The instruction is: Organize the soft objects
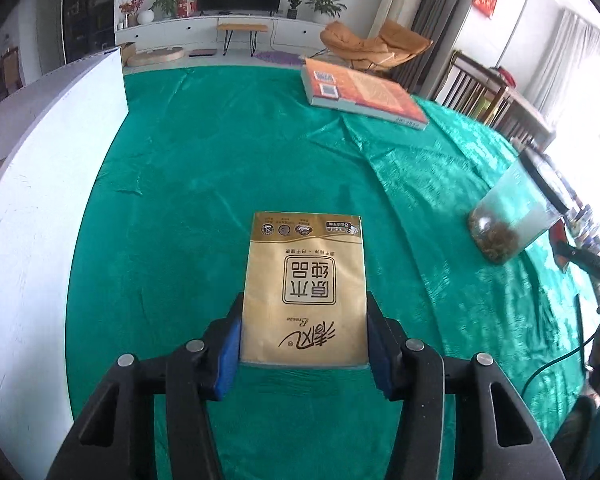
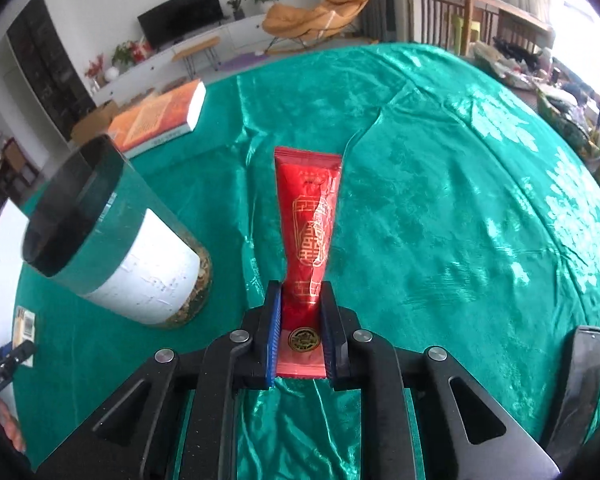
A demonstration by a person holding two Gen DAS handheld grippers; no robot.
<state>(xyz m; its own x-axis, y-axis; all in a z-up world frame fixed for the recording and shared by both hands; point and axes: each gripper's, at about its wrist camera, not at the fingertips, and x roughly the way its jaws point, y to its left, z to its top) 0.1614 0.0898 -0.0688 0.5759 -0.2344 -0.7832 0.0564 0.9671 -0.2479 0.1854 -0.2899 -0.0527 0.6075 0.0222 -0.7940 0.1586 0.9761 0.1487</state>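
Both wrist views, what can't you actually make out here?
- Gold tissue pack, left wrist view: side edges hidden behind the left tongs' pads.
- Red packet, right wrist view: near sides covered by the right tongs.
- Jar: contents mostly hidden by its white label.
- Book: cover text too small.

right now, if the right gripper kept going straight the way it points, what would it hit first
Likely the green tablecloth. The right gripper is angled downward, shut on the red packet, with bare cloth ahead. Depth is hard to judge.
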